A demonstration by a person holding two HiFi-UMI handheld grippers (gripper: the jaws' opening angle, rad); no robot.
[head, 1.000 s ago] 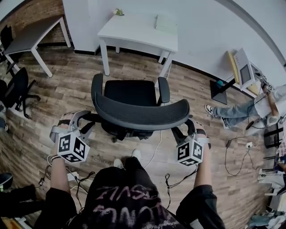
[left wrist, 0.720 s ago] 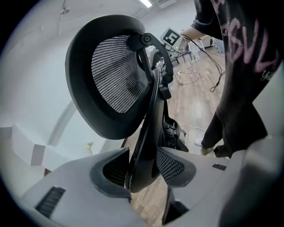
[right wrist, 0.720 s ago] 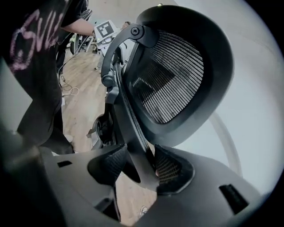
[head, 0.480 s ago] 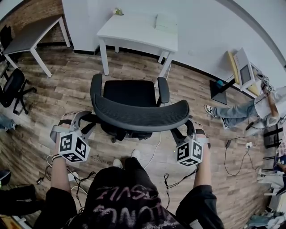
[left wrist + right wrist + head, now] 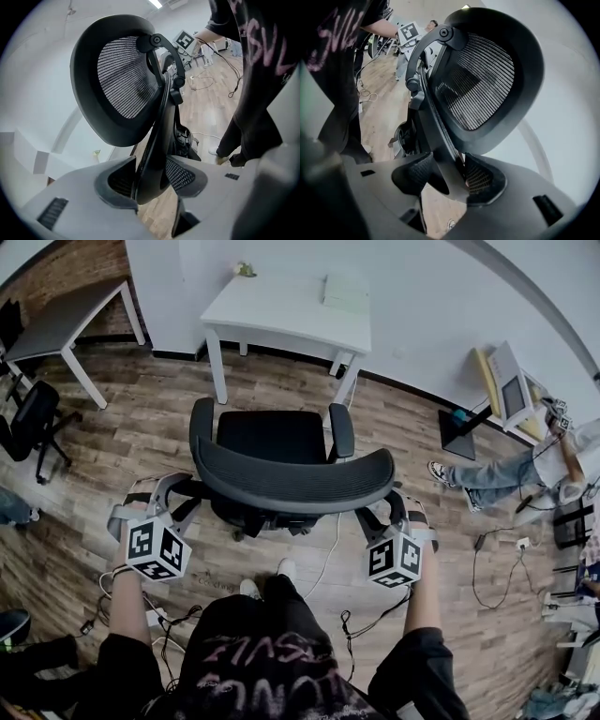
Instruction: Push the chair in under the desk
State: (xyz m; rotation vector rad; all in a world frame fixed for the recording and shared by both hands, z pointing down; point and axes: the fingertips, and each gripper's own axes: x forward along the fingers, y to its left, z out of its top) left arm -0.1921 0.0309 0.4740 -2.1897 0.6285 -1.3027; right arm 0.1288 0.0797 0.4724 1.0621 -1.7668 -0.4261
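Office chair (image 5: 277, 437) on the wood floor (image 5: 403, 456), well short of the white desk (image 5: 281, 306). Seat facing the desk; backrest (image 5: 295, 486) long axis crosswise, parallel to the desk front. Left gripper (image 5: 150, 176) pinching the backrest's left edge, jaws just eased wider. Right gripper (image 5: 450, 176) pinching the right edge. Push evenly with both, straight ahead, avoiding swivel.

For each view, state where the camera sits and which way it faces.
Head view: on the person's head, facing steeply down at the office chair and desk; arms, torso, shoes show.
Left gripper view: on the left gripper, facing along its jaws, just opened wider, astride the backrest; torso, legs show.
Right gripper view: on the right gripper, along jaws astride the backrest's other edge; torso, arm show.
Shared: each gripper view catches the other's marker cube.
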